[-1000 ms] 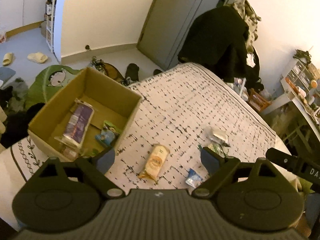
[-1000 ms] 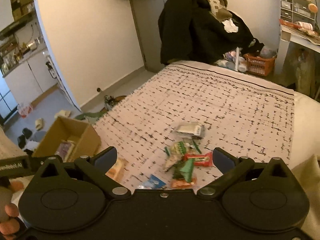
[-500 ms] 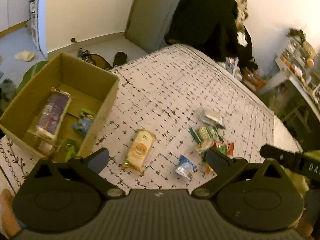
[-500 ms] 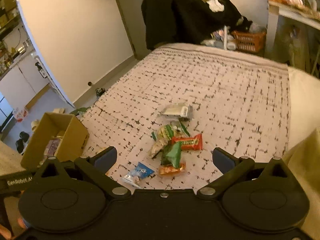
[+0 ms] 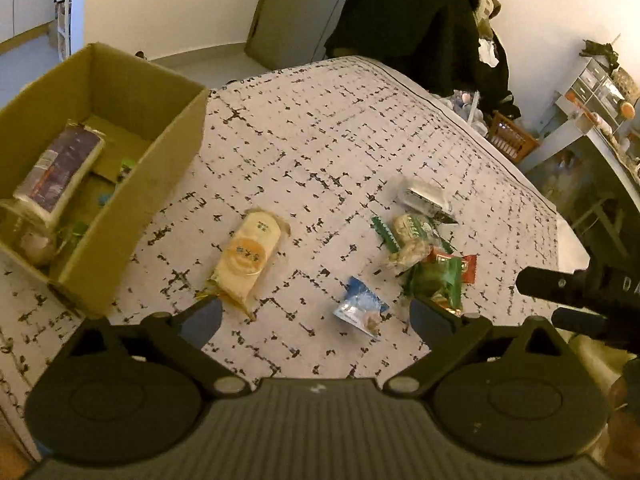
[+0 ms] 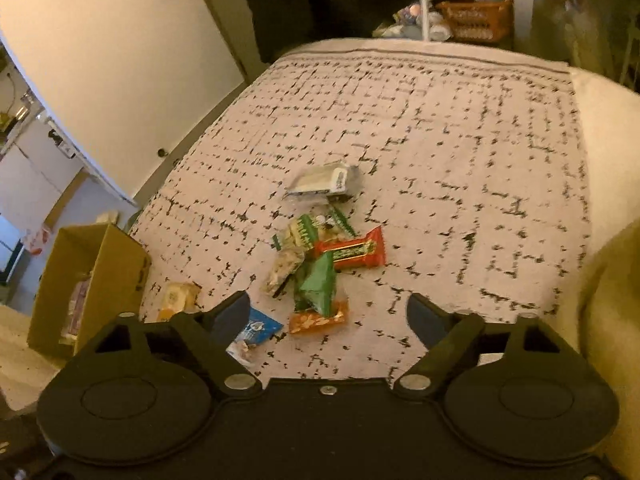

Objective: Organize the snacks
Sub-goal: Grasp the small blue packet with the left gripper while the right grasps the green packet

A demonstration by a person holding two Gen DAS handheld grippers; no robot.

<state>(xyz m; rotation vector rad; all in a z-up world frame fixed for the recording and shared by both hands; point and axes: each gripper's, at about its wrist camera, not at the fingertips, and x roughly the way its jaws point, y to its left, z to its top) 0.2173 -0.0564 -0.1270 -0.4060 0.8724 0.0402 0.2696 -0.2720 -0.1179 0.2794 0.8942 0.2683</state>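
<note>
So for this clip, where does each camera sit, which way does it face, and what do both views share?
Left wrist: on the left gripper, open, angled down at the bed; cardboard box at left, right gripper's body at right edge.
Right wrist: on the right gripper, open, facing along the bed over the snack pile.
Shared: box, cream packet, blue packet, pile.

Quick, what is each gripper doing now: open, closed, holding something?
Left gripper: open, holding nothing, above the blanket.
Right gripper: open, holding nothing, above the snack pile.
</note>
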